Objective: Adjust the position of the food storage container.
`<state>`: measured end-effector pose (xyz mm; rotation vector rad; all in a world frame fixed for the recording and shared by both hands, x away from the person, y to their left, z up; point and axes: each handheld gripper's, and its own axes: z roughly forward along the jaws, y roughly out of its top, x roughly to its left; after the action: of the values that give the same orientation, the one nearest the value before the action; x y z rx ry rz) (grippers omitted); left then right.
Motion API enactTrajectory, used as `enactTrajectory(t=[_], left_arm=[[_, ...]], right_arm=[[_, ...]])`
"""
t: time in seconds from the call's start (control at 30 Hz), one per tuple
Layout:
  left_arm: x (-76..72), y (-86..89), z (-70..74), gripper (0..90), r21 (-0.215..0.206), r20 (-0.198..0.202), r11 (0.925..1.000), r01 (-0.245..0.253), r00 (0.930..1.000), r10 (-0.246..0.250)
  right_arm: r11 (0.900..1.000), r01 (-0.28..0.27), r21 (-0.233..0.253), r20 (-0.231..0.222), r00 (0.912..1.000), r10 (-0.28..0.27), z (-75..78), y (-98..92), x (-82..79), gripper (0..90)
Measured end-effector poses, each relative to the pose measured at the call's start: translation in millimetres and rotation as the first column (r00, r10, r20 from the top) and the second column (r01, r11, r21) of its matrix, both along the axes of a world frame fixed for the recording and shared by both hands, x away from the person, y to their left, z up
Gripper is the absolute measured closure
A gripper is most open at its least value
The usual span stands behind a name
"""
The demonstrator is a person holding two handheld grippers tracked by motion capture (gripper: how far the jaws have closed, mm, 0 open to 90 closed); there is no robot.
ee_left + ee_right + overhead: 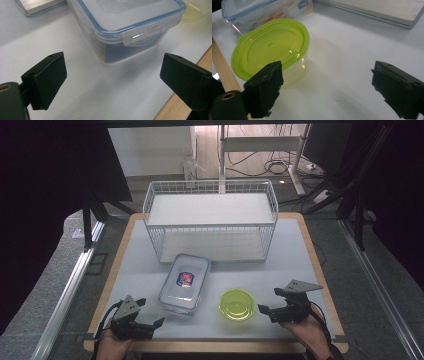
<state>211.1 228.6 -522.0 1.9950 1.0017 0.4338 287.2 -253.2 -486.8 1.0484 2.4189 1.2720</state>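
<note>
**Two Tools, Two Boxes, Nothing Held Yet**

I held my left tool (pixel 150 319) low at the near left of the tabletop (pixel 290 250). Its jaws were spread wide apart and held nothing. The clear box with the blue-edged lid (pixel 185 282) sat just ahead of it and a bit to the right. The box was long, and its long side ran away from me, leaning a little to the right. Its near short end, with the snap flap (pixel 142 37), faced my left tool. So the left tool was the nearer one for this box, and I judged it would have to go forward and a bit right to reach that end.

My right tool (pixel 270 302) was at the near right. Its jaws were spread wide too, with nothing between them. The small tub with the green lid (pixel 236 304) sat just to its left, close but not touching. In the right gripper view the tub (pixel 272 52) was near the left jaw, not between the two jaws.

The clear box had a red and blue sticker (pixel 185 278) on its lid. I could not read the words on it.

Behind both boxes stood a white wire shelf (pixel 210 217).
</note>
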Motion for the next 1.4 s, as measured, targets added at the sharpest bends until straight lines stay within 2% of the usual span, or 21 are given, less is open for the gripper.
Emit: enactTrajectory(t=[0.13,0.23,0.43,0.63,0.83,0.97,1.1,1.2,1.4], left_arm=[[0.0,-0.1,0.0,7.3,-0.002,0.001,1.0,0.003,1.0,-0.003],[0.1,-0.6,-0.4,7.3,0.001,0.003,1.0,0.008,1.0,-0.008],[-0.4,-1.2,-0.3,7.3,0.0,0.016,0.9998,0.019,0.9997,-0.019],[0.8,-1.9,-1.9,7.3,0.01,0.007,0.9996,0.025,0.9997,-0.025],[0.8,-2.6,-2.2,7.4,0.014,0.007,0.9995,0.03,0.9995,-0.03],[1.0,-2.4,-2.3,7.4,0.014,0.006,0.9994,0.031,0.9995,-0.032],[1.1,-1.9,-2.2,7.4,0.015,0.004,0.9993,0.034,0.9994,-0.034],[1.0,-1.7,-2.0,7.4,0.014,0.005,0.9993,0.033,0.9994,-0.033],[1.2,-1.4,-2.1,7.4,0.016,0.006,0.9992,0.035,0.9993,-0.035]], right_arm=[[1.0,-0.024,0.005,0.023,0.9995,0.023,7.6,2.8,-1.8,24.7],[0.999,-0.052,0.009,0.008,0.9986,0.051,11.8,7.0,-1.6,35.3],[0.992,-0.114,-0.05,0.002,0.9934,0.115,16.9,23.8,-0.2,48.7],[0.979,-0.174,-0.106,0.011,0.9844,0.176,21.6,43.6,1.6,58.1],[0.962,-0.238,-0.134,0.002,0.9706,0.241,25.5,66.2,5.3,78.3],[0.952,-0.259,-0.164,-0.016,0.9654,0.26,24.7,83.2,8.3,89.2],[0.941,-0.295,-0.166,-0.011,0.9547,0.297,23.4,99.7,9.0,89.5],[0.931,-0.327,-0.164,0.002,0.9435,0.331,23.1,113.4,7.8,89.5],[0.902,-0.389,-0.189,-0.007,0.9186,0.395,19.0,143.1,4.5,89.3]])
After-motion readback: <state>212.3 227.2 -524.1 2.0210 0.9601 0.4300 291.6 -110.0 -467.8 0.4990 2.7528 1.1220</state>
